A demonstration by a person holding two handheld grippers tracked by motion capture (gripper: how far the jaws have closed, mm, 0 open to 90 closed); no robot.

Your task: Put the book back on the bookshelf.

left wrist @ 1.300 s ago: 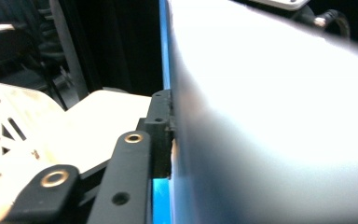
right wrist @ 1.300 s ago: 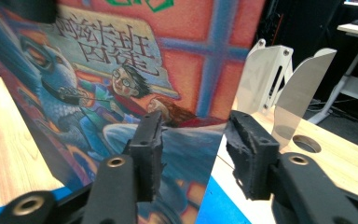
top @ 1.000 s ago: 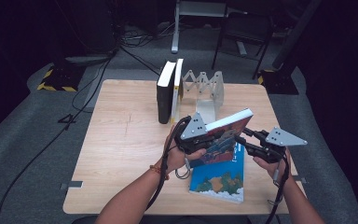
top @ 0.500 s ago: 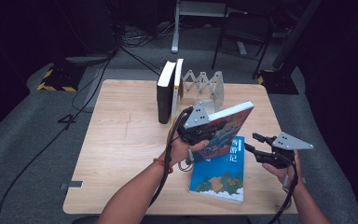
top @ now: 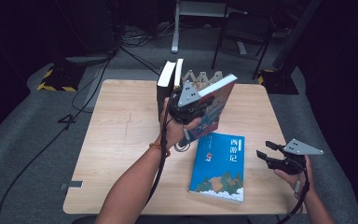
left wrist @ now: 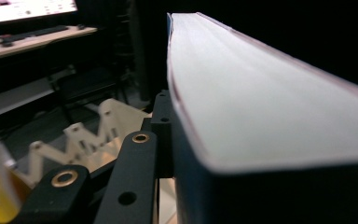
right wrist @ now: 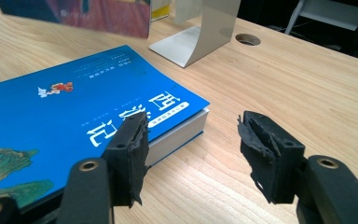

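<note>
Left gripper [top: 192, 108] is clamping the thick hardcover book with the illustrated cover [top: 214, 105], holding it tilted in the air at upper centre of the high view, just right of the two dark upright books [top: 168, 86] and in front of the white zigzag rack [top: 204, 77]. Right gripper [top: 268, 153], lower right, is hanging empty; its jaws have just been opening and are standing moderately wide with nothing between them (pads [right wrist: 133, 149] near the corner of the blue paperback lying flat on the wooden table [top: 121, 135]). Risks, my read: the one-edge grip is letting the heavy book pivot or slip; its swinging corner is liable to knock the upright books over; the blue paperback [right wrist: 74, 107] could get shoved if the right pads come in low
</note>
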